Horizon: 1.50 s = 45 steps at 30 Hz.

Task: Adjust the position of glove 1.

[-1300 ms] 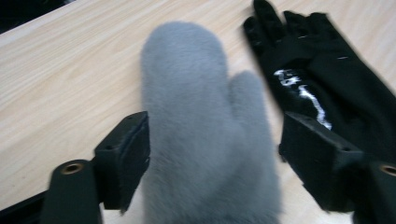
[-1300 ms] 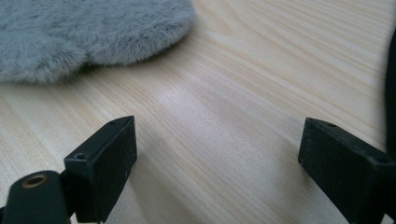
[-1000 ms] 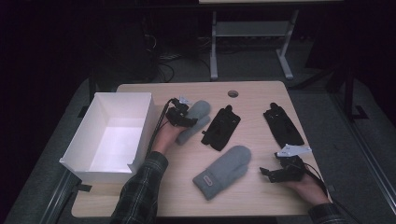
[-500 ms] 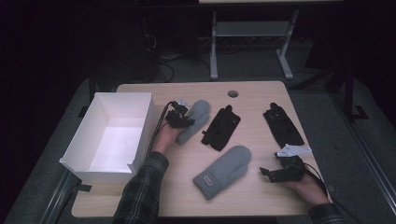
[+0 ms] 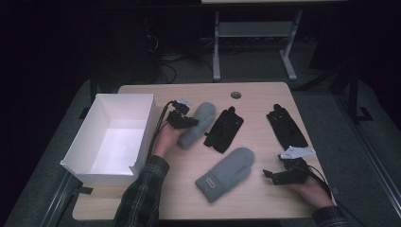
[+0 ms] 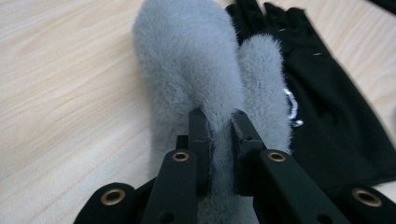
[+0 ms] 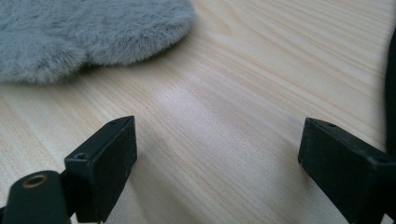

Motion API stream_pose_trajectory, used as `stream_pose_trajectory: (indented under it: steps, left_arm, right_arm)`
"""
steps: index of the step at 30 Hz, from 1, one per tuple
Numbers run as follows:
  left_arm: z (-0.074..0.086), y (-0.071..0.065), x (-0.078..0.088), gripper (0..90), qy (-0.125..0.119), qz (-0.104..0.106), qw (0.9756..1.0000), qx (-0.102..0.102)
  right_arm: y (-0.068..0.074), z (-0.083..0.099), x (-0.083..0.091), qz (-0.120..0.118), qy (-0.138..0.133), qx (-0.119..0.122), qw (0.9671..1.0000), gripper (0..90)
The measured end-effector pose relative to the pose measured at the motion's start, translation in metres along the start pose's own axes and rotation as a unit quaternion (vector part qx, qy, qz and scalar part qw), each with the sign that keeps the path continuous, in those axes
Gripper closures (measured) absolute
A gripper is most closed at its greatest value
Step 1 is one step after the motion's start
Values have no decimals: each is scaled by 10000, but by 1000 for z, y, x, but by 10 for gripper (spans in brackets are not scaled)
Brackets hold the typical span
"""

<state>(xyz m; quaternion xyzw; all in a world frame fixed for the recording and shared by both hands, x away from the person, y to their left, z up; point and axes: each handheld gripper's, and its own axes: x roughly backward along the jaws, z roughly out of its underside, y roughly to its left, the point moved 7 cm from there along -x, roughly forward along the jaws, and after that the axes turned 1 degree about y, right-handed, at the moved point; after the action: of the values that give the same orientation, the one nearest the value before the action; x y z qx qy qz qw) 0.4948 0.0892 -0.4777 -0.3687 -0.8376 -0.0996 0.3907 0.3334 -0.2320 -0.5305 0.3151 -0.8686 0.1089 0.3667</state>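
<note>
a shallow fold of the grey mitten (image 6: 196, 74) is being pinched by the just-closing left gripper (image 6: 218, 135), so it is being risked slipping on lifting toward the box (image 5: 113, 137), while the right gripper (image 7: 215, 154) is being held spread.

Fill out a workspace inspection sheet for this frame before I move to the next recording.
Surface: light wooden table with a round port.
Job's things: far grey mitten pinched at its cuff end; near grey mitten lying free.
Clutter: two black gloves; open white box at the table's left, nothing seen inside.
Grippers: left gripper has just been closing, mitten fabric between its jaws; right gripper open over bare wood.
Cables: left gripper's cable runs beside the box.
Surroundings: dark floor, white stand.
</note>
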Motion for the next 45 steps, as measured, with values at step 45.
stream_pose_trajectory:
  steps: [45]
  left_arm:
    - [27, -143, 70, 811, -142, 1307, 9902, -476]
  right_arm:
    - [0, 0, 0, 0, -3, -2, 10000, 113]
